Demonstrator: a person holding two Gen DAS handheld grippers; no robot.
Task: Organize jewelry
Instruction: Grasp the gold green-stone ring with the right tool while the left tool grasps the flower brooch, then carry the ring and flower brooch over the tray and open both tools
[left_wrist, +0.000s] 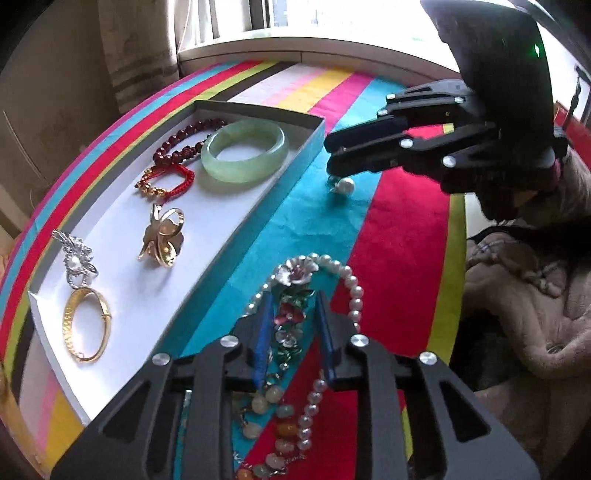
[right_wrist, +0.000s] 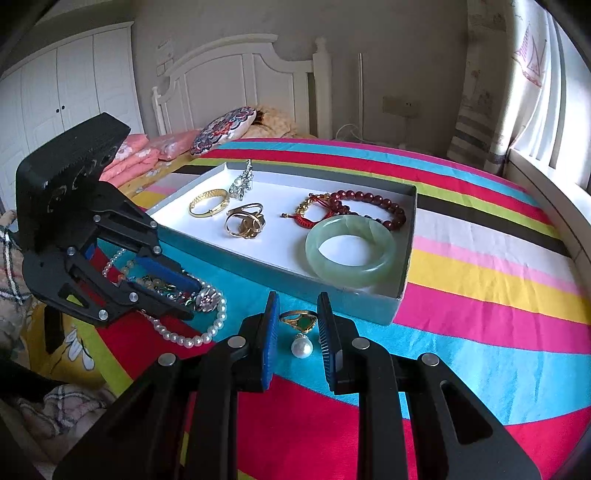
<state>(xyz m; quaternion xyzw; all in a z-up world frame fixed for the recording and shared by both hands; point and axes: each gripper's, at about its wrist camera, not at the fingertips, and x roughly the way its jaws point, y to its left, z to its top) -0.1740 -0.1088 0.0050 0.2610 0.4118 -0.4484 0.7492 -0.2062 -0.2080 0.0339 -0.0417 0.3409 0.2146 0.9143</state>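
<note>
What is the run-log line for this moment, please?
left gripper: open over pearl necklace | right gripper: open around pearl earring | box: partly filled

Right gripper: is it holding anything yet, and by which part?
Nothing is held. The right gripper is open, its fingers either side of the gold ring with a green stone and the white pearl pendant lying on the striped cloth.

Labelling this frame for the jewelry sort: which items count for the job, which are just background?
Job:
- box
- jade bangle, already in box
- pearl necklace, between open left gripper fingers
- pearl pendant and gold ring, between open right gripper fingers

Background:
- striped cloth
- cushion
- headboard
</note>
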